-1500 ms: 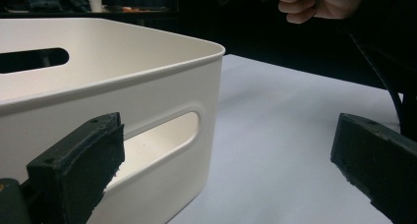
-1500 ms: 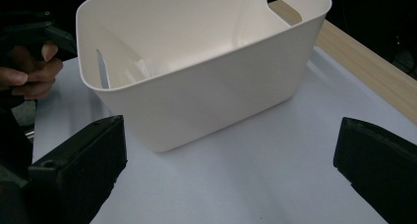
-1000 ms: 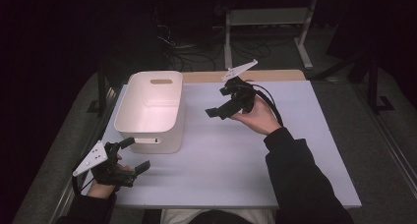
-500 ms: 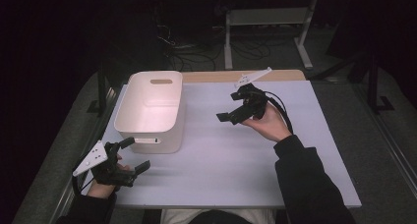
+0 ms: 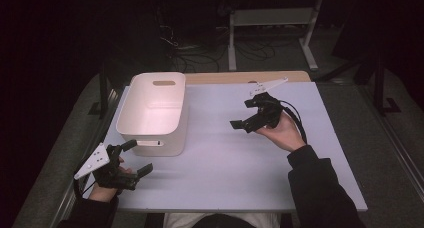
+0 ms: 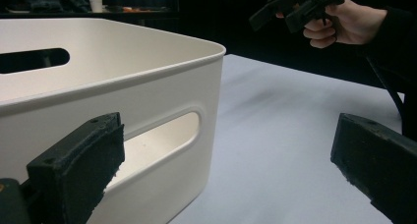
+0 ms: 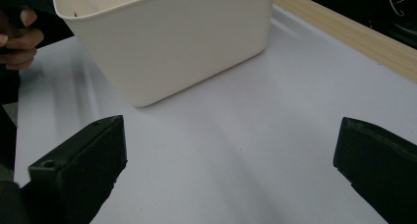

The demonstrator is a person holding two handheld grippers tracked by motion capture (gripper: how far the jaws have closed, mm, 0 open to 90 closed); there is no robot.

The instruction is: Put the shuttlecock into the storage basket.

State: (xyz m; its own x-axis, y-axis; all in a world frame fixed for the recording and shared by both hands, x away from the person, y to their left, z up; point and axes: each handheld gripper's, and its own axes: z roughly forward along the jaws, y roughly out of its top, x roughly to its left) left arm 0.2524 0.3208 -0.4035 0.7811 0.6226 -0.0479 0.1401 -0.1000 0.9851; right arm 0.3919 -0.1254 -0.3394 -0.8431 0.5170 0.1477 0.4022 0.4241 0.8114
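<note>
The white bin (image 5: 152,113) stands on the left part of the table (image 5: 240,168). The left gripper (image 5: 131,158) rests just beside its near end, jaws wide apart and empty. The right gripper (image 5: 246,113) hangs above the table's right half, well apart from the bin, its 2 jaws also spread wide, holding nothing.

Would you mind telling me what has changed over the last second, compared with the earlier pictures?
The right gripper has drifted to the right and slightly toward the person, farther from the white bin, with its fingers open and empty throughout. The left gripper has stayed open near the bin's front corner, and the bin has not moved on the table.
</note>
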